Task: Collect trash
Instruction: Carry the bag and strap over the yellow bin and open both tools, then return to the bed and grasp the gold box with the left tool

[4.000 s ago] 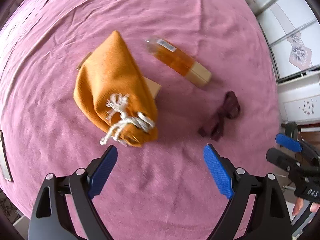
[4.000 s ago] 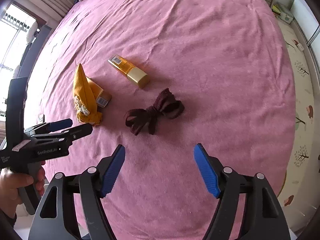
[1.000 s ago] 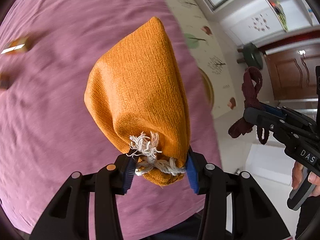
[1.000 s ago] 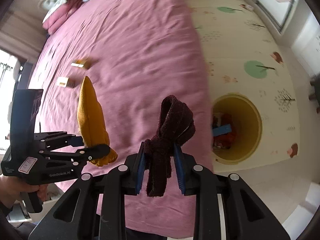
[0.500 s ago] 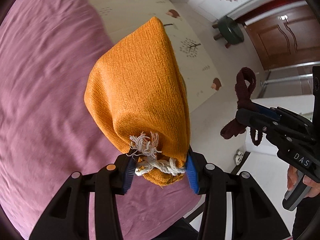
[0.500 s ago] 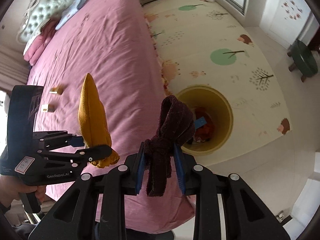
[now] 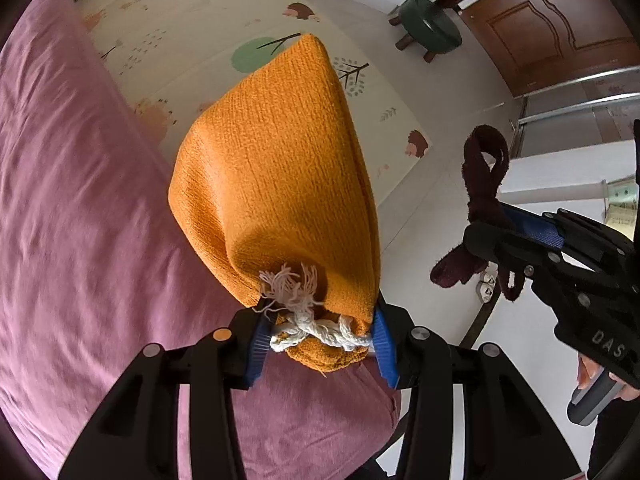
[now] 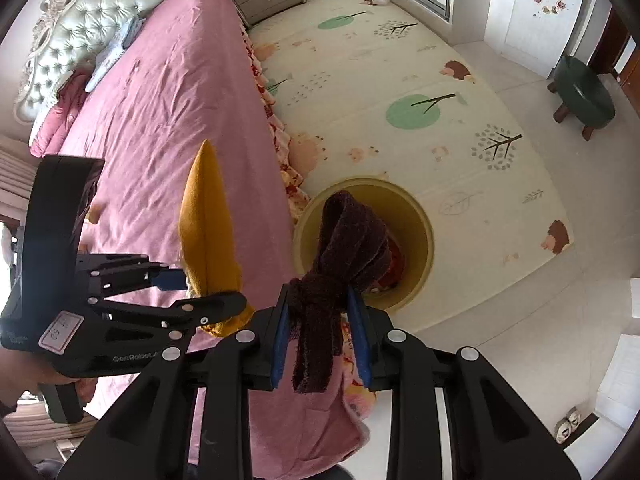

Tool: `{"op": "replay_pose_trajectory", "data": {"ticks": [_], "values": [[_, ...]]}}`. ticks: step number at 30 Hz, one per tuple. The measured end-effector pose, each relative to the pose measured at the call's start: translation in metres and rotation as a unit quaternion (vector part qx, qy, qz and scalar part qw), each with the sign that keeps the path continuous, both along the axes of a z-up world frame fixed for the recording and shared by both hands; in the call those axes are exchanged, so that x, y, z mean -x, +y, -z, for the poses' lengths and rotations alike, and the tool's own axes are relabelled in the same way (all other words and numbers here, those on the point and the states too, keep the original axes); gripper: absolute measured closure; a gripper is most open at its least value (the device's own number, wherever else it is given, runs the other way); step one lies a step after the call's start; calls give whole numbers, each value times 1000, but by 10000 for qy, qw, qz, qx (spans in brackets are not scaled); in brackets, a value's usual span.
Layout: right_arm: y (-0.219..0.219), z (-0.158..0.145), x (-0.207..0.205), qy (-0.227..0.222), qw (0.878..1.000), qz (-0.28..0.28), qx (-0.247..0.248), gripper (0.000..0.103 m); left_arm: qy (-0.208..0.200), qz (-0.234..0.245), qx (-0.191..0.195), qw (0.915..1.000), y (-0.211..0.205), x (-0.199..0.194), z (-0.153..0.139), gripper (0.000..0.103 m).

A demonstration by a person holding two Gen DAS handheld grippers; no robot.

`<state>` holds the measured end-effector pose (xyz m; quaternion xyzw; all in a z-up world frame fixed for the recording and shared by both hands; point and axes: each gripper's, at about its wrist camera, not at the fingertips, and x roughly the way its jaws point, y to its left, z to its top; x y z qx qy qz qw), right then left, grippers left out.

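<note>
- My left gripper [image 7: 318, 340] has its jaws clamped on the gathered neck of the orange knit pouch [image 7: 276, 184], right at the knotted white drawstring [image 7: 308, 320]; the pouch hangs free over the edge of the pink bed [image 7: 80, 200].
- My right gripper [image 8: 320, 332] has its jaws clamped on the knot of the dark maroon fabric strip [image 8: 348, 240], with a loop ahead of the jaws and loose tails behind them; in the right wrist view it hangs in front of the yellow bin [image 8: 420, 216] on the play mat [image 8: 400, 80].
- I judge both pieces soft, light and not fragile. The pouch keeps a full cone shape, so it may hold something; the cinched neck is the firm place to take it, since the knit body would just bunch and slide.
- The strip is limp, and its knot is the only bulky spot worth pinching; a grip on a tail would likely let it swing.
- Four seconds back both lay on the bed beside an amber bottle, and both sets of jaws stood wide apart and empty.
- Over the last second the grips look unchanged, while the bin has moved from the right of the right wrist view to directly beyond the strip.
</note>
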<state>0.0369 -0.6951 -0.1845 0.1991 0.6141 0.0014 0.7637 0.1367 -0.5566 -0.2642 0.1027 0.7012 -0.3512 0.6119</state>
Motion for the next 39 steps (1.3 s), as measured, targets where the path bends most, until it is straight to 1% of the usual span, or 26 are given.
{"op": "replay_pose_trajectory", "data": {"ticks": [3,4,6,8,9,10,11,12,13,18,25,32,39], "values": [[-6,0,-2,-23,10000,17,26,76,-30,87,31,10000,-5,-4,-1,59],[-9,0,-3,-27,10000,22,49,76,-36,110,46,9999,2,-3,-5,59],[-12,-2,-4,-56,9999,65,123,74,-93,181,79,9998,0,-4,-7,58],[-16,-3,-6,-98,9997,162,136,69,-169,235,71,9996,-3,-7,-9,56],[-18,-4,-7,-119,9996,195,163,65,-205,237,56,9995,-7,-8,-9,51],[-20,-5,-8,-138,9994,233,217,59,-278,232,25,9993,-9,-10,-10,45],[-20,-5,-8,-150,9992,259,255,57,-330,227,20,9992,-14,-11,-10,29],[-22,-6,-9,-153,9991,296,278,57,-406,207,25,9990,-12,-13,-13,20],[-23,-6,-9,-147,9991,320,256,57,-480,182,33,9987,-10,-15,-16,20],[-22,-10,-15,-145,9992,303,200,56,-509,101,2,9987,1,-21,-23,20],[-1,-21,-27,-223,9996,37,185,56,-529,-133,27,9985,21,-22,-33,20],[34,-37,-42,-341,9987,-320,182,56,-673,-495,38,9965,67,-25,-51,20],[92,-51,-61,-438,9955,-829,125,56,-780,-1048,-20,9914,139,-27,-66,20]]}}
